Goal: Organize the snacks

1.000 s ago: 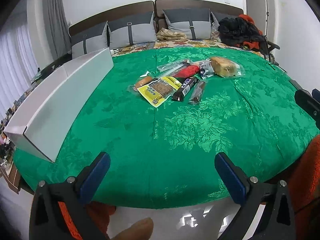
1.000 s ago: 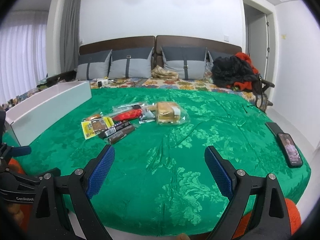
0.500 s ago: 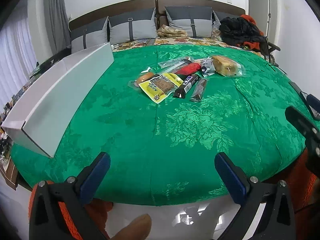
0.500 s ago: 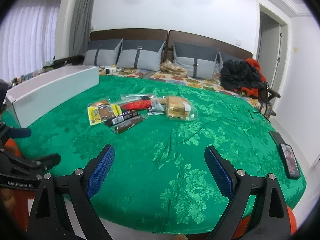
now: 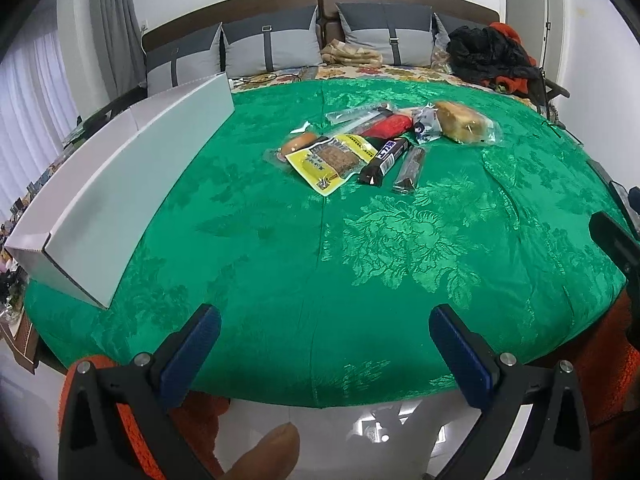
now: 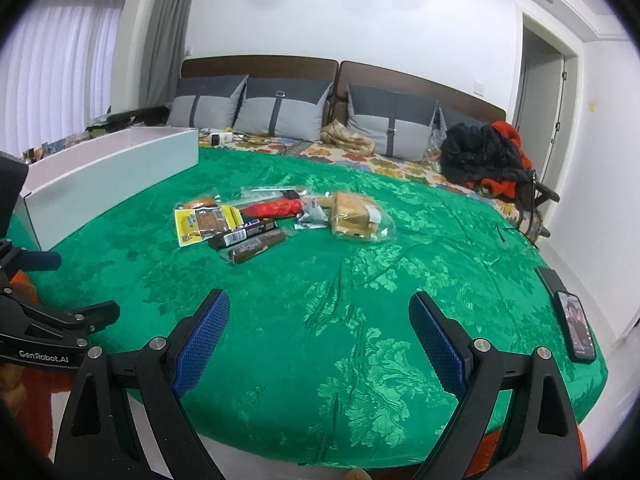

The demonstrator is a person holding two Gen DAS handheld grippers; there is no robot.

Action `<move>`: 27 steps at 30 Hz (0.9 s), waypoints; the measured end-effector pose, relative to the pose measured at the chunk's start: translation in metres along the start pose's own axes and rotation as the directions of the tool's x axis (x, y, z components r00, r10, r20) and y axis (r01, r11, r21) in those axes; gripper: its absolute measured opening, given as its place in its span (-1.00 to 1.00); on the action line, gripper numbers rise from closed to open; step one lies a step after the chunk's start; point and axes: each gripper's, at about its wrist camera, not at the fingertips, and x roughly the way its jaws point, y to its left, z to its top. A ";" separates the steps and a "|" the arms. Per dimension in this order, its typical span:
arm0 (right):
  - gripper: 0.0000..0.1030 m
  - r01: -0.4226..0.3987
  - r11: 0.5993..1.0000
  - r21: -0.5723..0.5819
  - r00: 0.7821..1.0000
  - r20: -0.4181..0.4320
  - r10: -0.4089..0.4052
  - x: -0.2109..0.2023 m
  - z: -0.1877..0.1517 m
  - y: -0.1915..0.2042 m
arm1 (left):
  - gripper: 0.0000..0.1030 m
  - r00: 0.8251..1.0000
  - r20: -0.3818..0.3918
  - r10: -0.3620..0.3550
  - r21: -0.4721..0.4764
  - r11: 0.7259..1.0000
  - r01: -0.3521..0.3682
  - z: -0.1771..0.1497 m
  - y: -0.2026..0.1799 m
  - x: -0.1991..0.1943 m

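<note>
A cluster of snacks lies mid-bed on the green cover: a yellow packet, a black bar, a brown bar, a red packet, a bagged bread and a small bun. The same pile shows in the right wrist view, with the yellow packet and the bread. A long white box stands open along the left side. My left gripper and right gripper both hover open over the near edge, holding nothing.
A phone lies at the bed's right edge. Grey pillows and a heap of dark clothes sit at the headboard. White floor shows below the bed edge. A thumb appears at the bottom of the left wrist view.
Both grippers have drifted a little forward and to the side, so the snacks sit slightly differently in view. Nothing on the bed has moved and both jaws stay open.
</note>
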 end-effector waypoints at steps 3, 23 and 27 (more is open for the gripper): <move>0.81 0.002 1.000 -0.006 1.000 -0.005 -0.002 0.001 -0.001 0.000 | 1.00 1.000 -0.005 0.002 -0.003 1.000 -0.002 0.001 0.001 0.002; 0.81 -0.003 1.000 -0.020 0.999 -0.051 0.002 0.009 -0.007 0.002 | 1.00 0.997 -0.080 0.003 0.010 1.000 -0.002 0.000 -0.001 0.024; 0.81 -0.001 1.000 -0.013 0.998 -0.056 0.001 0.010 -0.007 0.001 | 1.00 0.996 -0.087 0.006 0.014 1.000 -0.005 -0.001 -0.002 0.026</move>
